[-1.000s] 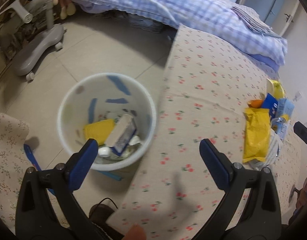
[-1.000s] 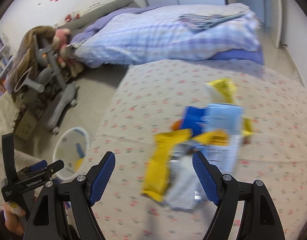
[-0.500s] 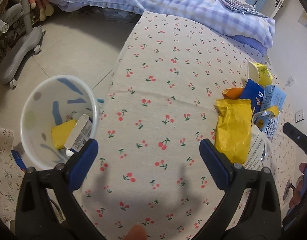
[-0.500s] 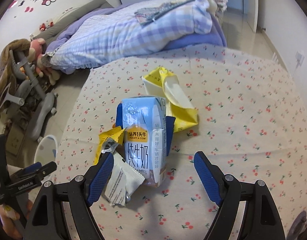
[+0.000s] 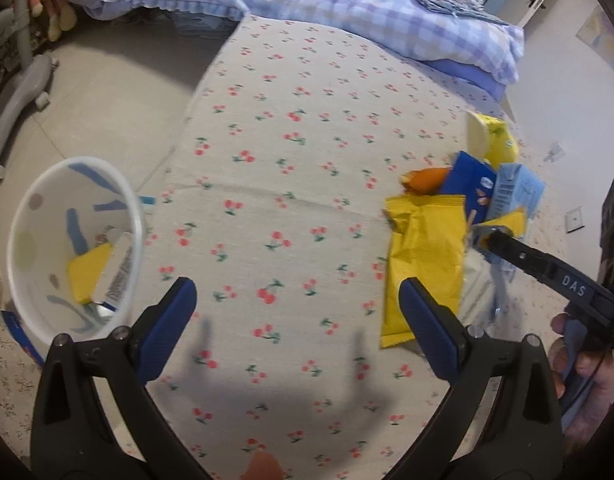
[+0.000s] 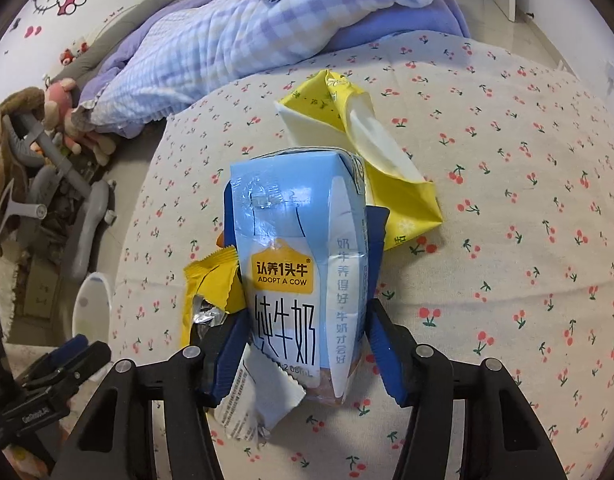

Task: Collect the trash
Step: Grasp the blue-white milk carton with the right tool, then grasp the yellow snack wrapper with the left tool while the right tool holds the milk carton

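Observation:
A pile of trash lies on the cherry-print bed. A light blue milk carton (image 6: 299,256) lies on top, and my right gripper (image 6: 307,348) is shut on its lower end. Around it lie a yellow wrapper (image 6: 211,280), a white wrapper (image 6: 255,400), a dark blue packet (image 6: 377,232) and a yellow tissue pack (image 6: 359,148). In the left wrist view the pile shows at the right, with the long yellow wrapper (image 5: 427,256) and the carton (image 5: 515,192). My left gripper (image 5: 299,320) is open and empty over the bed. The white bin (image 5: 23,240) stands on the floor at left, holding trash.
A checked quilt (image 5: 347,0) lies at the head of the bed. A grey chair base (image 5: 19,92) and soft toys (image 6: 67,120) stand on the floor beyond the bin. The bed edge (image 5: 187,128) runs beside the bin.
My right gripper has moved in over the milk carton and closed on it. My left gripper has swung from above the bin to over the bed, staying open.

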Motion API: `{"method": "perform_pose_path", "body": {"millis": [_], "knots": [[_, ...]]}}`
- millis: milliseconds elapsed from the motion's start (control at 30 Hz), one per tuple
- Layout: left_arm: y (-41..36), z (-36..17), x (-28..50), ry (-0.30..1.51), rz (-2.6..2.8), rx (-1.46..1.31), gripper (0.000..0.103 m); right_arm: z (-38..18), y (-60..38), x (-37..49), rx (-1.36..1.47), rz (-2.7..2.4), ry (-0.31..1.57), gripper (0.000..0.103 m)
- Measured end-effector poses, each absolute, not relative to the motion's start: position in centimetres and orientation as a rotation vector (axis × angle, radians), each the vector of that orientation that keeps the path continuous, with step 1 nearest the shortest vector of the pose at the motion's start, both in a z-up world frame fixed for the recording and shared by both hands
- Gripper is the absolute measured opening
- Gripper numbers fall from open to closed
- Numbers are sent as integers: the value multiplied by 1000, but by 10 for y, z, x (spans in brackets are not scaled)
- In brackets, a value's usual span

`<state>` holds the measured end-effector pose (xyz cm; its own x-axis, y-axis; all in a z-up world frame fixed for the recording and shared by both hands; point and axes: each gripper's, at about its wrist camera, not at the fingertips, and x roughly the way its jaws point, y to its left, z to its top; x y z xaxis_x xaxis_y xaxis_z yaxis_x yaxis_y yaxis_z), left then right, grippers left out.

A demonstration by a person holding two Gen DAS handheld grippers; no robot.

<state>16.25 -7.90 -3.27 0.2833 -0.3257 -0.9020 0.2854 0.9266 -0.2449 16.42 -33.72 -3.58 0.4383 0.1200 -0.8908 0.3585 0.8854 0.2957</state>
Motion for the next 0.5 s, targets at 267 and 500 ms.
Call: {"method": "perform_pose_path", "body": {"millis": [267,500], "knots": [[-118,-41,158,1272,-543,-113,93,-12,-355,136,496,-152,1060,59],[-156,-46,151,1282,-607,-100,92,-20,-381,119,521,-176,1093,60]]}}
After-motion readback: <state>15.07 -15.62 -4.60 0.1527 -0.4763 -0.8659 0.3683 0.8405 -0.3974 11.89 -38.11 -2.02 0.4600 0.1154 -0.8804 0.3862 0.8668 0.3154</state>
